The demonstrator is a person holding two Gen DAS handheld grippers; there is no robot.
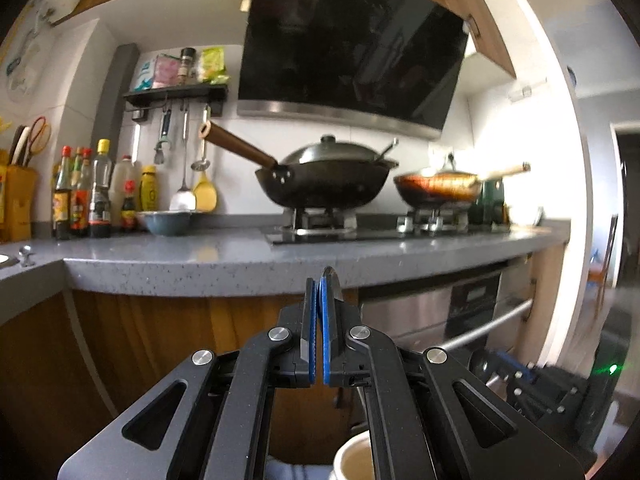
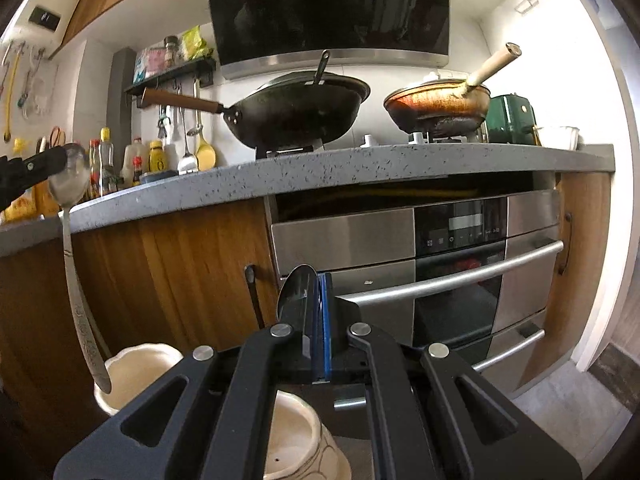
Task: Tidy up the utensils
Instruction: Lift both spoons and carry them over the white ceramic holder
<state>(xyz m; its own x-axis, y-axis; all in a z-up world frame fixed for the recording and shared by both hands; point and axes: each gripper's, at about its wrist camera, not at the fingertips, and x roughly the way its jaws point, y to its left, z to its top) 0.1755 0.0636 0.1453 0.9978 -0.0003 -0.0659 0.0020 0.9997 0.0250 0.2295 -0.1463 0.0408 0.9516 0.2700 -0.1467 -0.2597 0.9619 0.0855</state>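
Spoons are what I'm carrying, one in each claw. The left claw (image 1: 319, 300) is clamped tight on the bowl of a long patterned spoon (image 2: 76, 280); in the right wrist view that spoon hangs from the pinched bowl, handle pointing down, its tip just over or inside the rim of the left cream holder (image 2: 140, 376) — I cannot tell whether it touches. In the left wrist view only a thin metal edge shows above the blue pads. The right claw (image 2: 318, 300) is likewise closed on a darker spoon (image 2: 294, 292), whose bowl sticks out to the left of the pads; its handle is hidden beneath the claw. A second cream holder (image 2: 296, 432) sits directly below that claw, nearer to me.

To do this step well, I'd judge each handle should be centred over its holder's mouth before the grip is released, kept near vertical so it slides in without clipping the rim and tipping the pot. The long spoon swings easily, so slow lowering seems wise.

Beyond, the grey counter (image 2: 360, 168) carries a black wok (image 2: 296, 116) and a frying pan (image 2: 436, 108), with the steel oven (image 2: 460, 264) below.
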